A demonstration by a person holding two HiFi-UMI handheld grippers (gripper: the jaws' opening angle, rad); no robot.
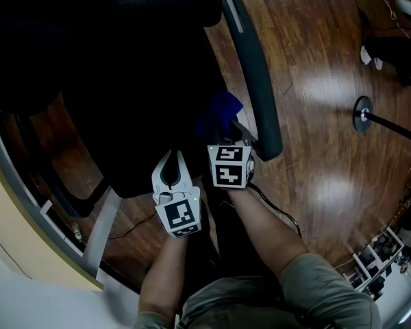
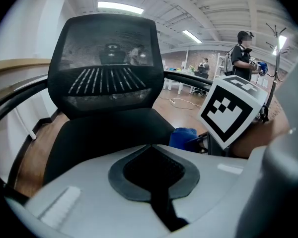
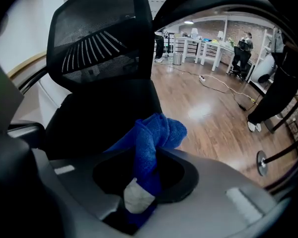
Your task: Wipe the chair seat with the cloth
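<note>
One soft, light cloth [image 3: 155,135], likely floppy and best gripped at a bunched fold, hung clamped in the right tongs [image 3: 156,155]; the left tongs [image 2: 150,148] were clenched empty.

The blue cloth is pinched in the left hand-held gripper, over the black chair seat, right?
Not quite. The blue cloth is pinched in the right hand-held gripper, not the left one, over the black chair seat. The right gripper view shows the cloth between its jaws. The left hand-held gripper is shut with nothing in it.
</note>
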